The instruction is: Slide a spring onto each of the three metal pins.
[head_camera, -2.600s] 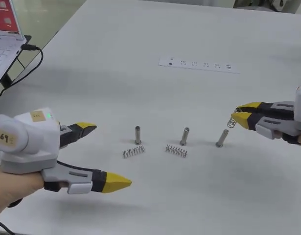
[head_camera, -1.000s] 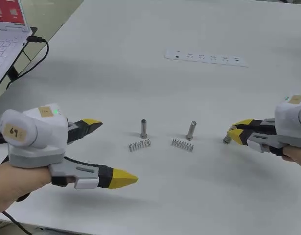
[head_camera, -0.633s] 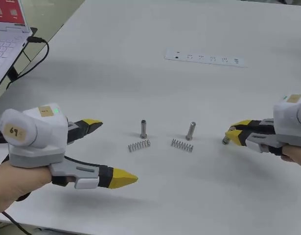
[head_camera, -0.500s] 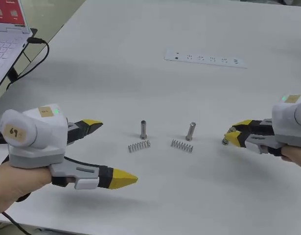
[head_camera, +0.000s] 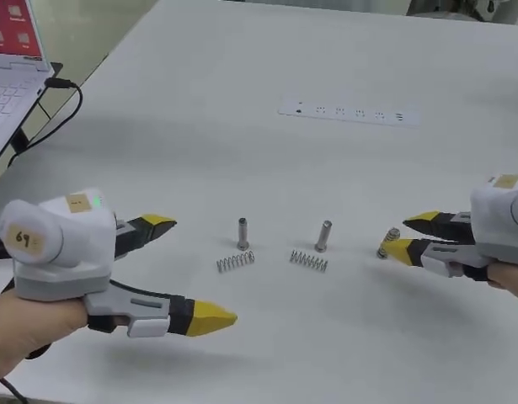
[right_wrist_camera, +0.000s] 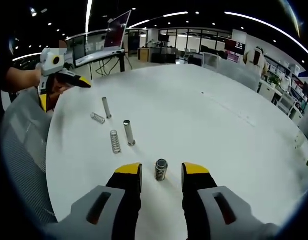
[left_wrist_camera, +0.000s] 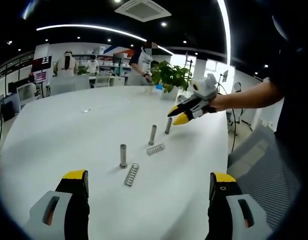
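Three metal pins stand upright in a row across the white table [head_camera: 242, 151], toward its near edge. The right-hand pin [head_camera: 389, 242] has a spring [right_wrist_camera: 161, 173] coiled round its shaft. The right hand-held gripper [head_camera: 397, 235] sits low at this pin with its jaws narrowly parted. In the right gripper view the yellow tips flank the pin on both sides, a small gap showing on each side.

The middle pin [head_camera: 323, 236] and the left pin [head_camera: 242, 233] are bare. A loose spring lies flat on the table just in front of each, one [head_camera: 308, 261] by the middle pin and one [head_camera: 235, 262] by the left pin.

The left hand-held gripper [head_camera: 187, 269] is held near the table's left edge, well apart from the pins, its jaws spread wide and holding nothing.

A power strip [head_camera: 349, 113] lies farther back. A laptop [head_camera: 10, 59] sits beyond the left edge.
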Motion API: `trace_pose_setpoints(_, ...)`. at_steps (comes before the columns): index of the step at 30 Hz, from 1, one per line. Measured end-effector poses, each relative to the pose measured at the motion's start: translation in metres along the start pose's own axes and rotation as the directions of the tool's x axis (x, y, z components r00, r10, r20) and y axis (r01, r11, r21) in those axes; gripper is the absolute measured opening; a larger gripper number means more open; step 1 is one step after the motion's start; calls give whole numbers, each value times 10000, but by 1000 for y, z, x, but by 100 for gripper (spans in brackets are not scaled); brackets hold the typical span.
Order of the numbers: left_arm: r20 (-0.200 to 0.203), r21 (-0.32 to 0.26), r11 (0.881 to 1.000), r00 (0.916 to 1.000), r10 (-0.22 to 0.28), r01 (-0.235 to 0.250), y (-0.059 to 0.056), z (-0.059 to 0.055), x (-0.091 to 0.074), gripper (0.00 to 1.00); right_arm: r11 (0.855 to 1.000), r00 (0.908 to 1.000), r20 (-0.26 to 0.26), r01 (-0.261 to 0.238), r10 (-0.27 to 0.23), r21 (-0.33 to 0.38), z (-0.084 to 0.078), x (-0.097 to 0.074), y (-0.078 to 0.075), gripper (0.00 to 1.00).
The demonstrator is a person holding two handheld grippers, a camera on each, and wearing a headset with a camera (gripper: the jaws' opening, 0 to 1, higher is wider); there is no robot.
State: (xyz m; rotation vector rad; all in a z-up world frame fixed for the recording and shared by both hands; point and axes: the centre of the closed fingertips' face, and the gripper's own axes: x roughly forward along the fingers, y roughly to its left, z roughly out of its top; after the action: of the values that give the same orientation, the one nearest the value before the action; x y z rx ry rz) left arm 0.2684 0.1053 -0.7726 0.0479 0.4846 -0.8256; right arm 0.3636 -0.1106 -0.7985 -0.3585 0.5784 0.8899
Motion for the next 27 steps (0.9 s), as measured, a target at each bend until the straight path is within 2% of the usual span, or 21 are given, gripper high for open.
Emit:
trace_pose_setpoints(10, 15, 26, 10000, 10000, 31, -31, 0, 3, -1, 98, 9997, 10000, 52, -3, 2, 238, -6, -9, 2, 36)
trace_pose_setpoints(27, -34, 40, 10000, 10000, 43, -43, 1, 2, 0, 98, 9984, 9997, -96, -213, 219, 530, -31, -27, 17, 36)
